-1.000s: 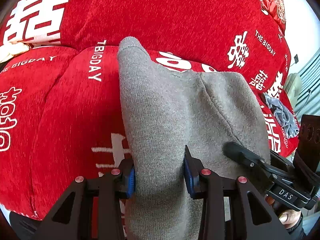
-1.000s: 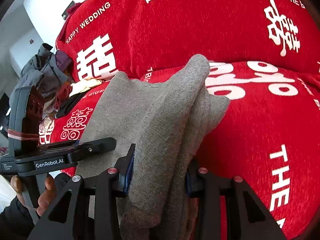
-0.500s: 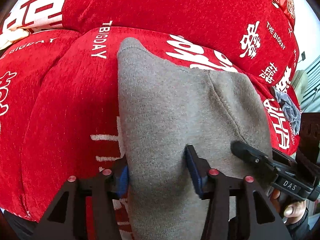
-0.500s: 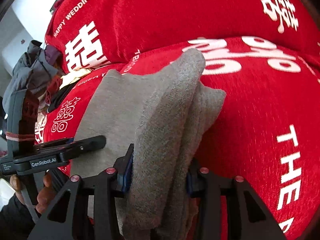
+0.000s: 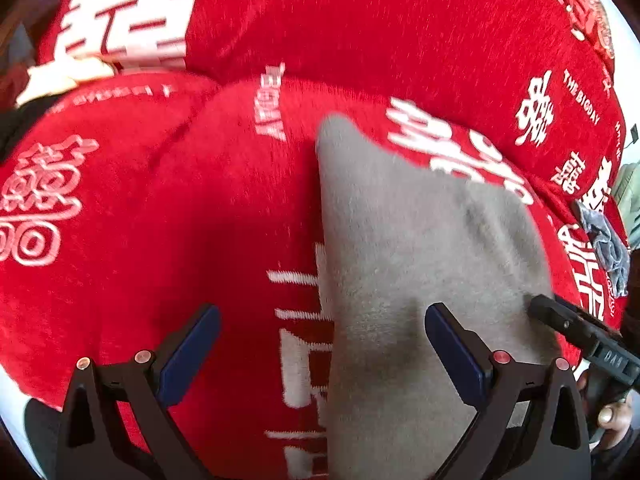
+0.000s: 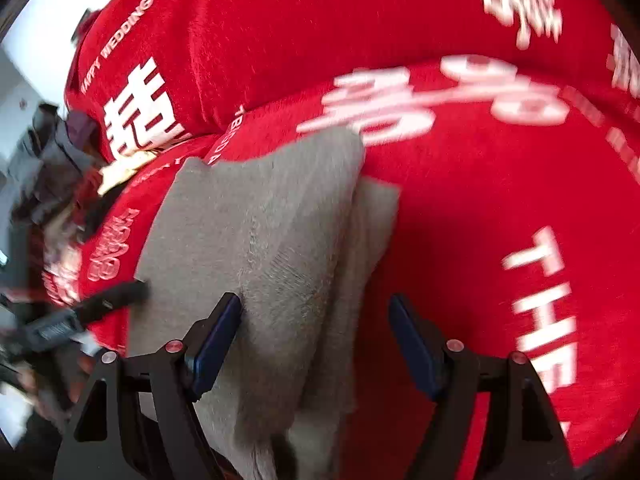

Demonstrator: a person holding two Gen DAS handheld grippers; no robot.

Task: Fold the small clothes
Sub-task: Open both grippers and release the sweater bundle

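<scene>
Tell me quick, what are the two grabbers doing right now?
Left gripper: jaws opening, pads off the gray garment that lies between them on the red cover.
Right gripper: jaws opening, the gray garment between them, not pinched.

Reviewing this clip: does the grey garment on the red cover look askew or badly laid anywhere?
Slightly. In the right wrist view the grey garment lies folded on the red cover, but a lower layer sticks out past the top layer's right edge, so the edges do not line up. Nothing looks damaged or spilled.
</scene>
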